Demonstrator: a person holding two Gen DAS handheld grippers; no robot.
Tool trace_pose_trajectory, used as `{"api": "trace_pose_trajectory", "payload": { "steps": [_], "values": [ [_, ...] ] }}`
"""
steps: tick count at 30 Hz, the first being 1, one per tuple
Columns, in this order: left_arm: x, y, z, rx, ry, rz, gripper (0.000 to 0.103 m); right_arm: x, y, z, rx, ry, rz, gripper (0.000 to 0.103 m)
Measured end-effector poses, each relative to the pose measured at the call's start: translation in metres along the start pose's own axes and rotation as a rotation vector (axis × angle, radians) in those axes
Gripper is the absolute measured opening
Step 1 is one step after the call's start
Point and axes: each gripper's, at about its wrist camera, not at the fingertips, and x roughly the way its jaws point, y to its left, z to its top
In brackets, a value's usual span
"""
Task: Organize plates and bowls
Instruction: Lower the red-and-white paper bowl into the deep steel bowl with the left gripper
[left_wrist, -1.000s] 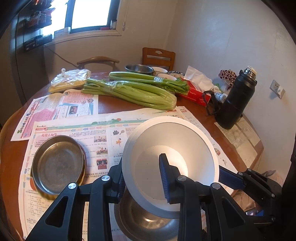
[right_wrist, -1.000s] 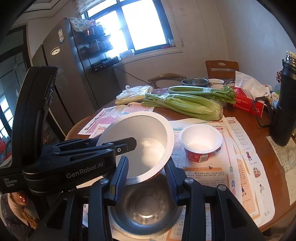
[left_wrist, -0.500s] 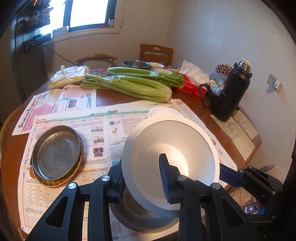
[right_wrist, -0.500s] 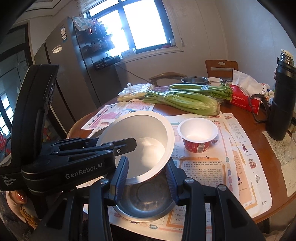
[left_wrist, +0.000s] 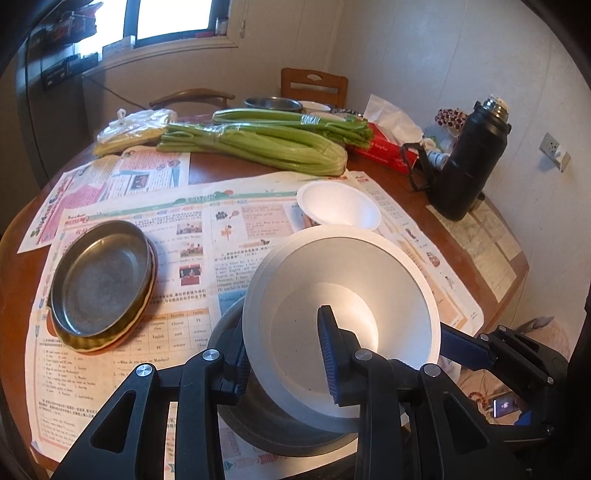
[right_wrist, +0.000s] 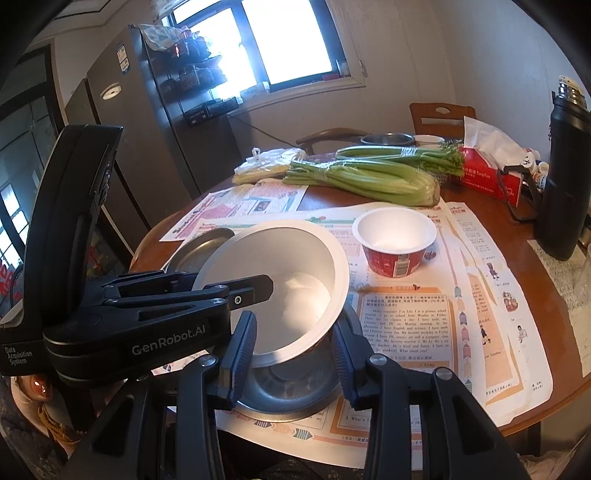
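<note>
A large white paper bowl (left_wrist: 343, 295) with a red outside is held tilted in the lower centre of the left wrist view, directly above a round stainless-steel bowl (left_wrist: 258, 421) that sits on spread newspapers (left_wrist: 207, 236). Its near rim is pinched by the left gripper (left_wrist: 284, 358), one blue pad inside the wall and one outside. In the right wrist view the right gripper (right_wrist: 295, 354) is seen pressed onto the same bowl's rim at lower centre, with the left gripper's black body filling the left of the frame. A smaller white paper cup-bowl (left_wrist: 338, 208) with red sides stands just beyond, right of centre. At middle left, a shallow metal plate (left_wrist: 98, 277) is nested on a yellow-rimmed plate (left_wrist: 110, 338). Bundles of green celery (left_wrist: 258, 144) lie across the upper centre of the round wooden table (left_wrist: 417, 206), and a black thermos (left_wrist: 469, 162) stands at upper right.
</note>
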Motion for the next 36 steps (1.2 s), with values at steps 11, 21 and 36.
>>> {"api": "trace_pose_trajectory", "payload": {
  "steps": [11,21,36],
  "values": [
    [0.016,0.003,-0.008,0.000,0.045,0.015,0.032,0.015,-0.003,-0.010,0.005,0.047,0.004,0.041],
    [0.027,0.005,-0.016,0.003,0.075,0.024,0.032,0.025,-0.005,-0.018,0.006,0.080,0.005,0.041],
    [0.040,0.014,-0.024,-0.002,0.099,0.036,0.033,0.042,-0.003,-0.026,0.001,0.119,0.007,0.041]
  ]
}}
